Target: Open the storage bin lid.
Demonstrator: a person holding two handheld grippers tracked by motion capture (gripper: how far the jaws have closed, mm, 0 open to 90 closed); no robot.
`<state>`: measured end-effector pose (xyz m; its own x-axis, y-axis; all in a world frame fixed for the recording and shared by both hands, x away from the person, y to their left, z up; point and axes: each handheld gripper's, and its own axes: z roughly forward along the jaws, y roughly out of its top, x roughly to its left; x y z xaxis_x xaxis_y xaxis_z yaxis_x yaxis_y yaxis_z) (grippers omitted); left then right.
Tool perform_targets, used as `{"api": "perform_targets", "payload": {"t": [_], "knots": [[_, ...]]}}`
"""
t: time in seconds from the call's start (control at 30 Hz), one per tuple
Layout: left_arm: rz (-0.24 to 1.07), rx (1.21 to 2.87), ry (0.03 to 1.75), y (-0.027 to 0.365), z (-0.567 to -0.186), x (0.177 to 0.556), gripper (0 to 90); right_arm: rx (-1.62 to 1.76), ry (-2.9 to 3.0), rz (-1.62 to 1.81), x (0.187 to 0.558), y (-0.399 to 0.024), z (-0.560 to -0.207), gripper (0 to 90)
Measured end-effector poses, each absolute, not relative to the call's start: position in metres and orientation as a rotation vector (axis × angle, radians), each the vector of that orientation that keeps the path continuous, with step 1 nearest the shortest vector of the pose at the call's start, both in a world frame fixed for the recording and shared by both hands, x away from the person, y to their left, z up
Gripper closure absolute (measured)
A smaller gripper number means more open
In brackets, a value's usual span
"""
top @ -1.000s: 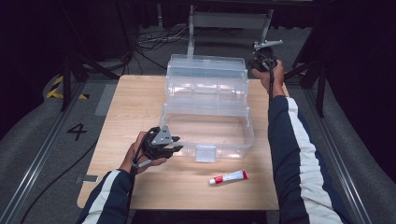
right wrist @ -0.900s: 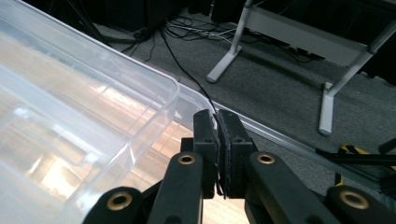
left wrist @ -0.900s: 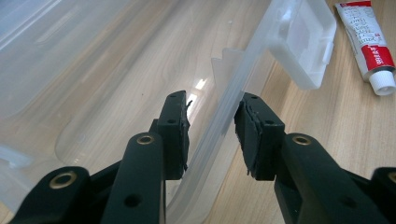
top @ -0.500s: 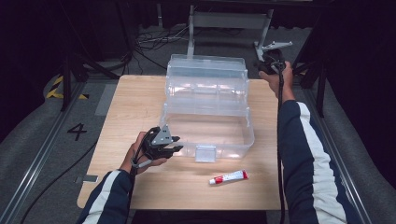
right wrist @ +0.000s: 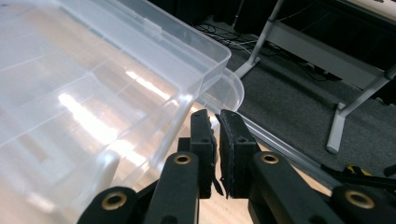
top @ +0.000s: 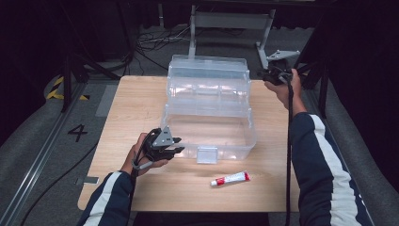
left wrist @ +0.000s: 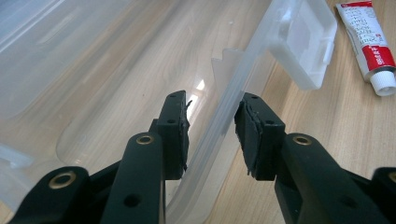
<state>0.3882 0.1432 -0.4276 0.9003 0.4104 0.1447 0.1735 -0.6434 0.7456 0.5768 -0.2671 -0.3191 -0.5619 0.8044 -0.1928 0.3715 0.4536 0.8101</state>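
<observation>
A clear plastic toolbox (top: 207, 94) stands open in the middle of the wooden table (top: 131, 108), its lid raised at the back. My left gripper (top: 179, 147) sits at the box's front left corner. Its jaws straddle the box's thin front wall (left wrist: 243, 74) with a gap at the pads, so it is open. My right gripper (top: 261, 74) hovers just off the back right corner of the lid (right wrist: 93, 93). It is shut, with nothing between its pads (right wrist: 233, 140). A small white and red tube (top: 229, 178) lies on the table in front of the box.
The box's front latch (top: 207, 154) hangs down near the tube (left wrist: 369, 42). A metal stand (top: 230, 21) and cables lie on the dark floor behind the table. The table's right edge (top: 282, 155) runs under my right forearm.
My right gripper has drifted to the right, away from the lid's back corner. The left gripper, the box and the tube have stayed where they were.
</observation>
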Motion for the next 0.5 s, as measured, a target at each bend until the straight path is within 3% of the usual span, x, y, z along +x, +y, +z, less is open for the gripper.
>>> {"api": "perform_targets", "payload": {"t": [0.5], "knots": [[0.402,2.268,0.417,0.143,-0.428,0.386,64.3,0.920,2.191,0.984,0.531,-0.286,-0.330,83.2]]}}
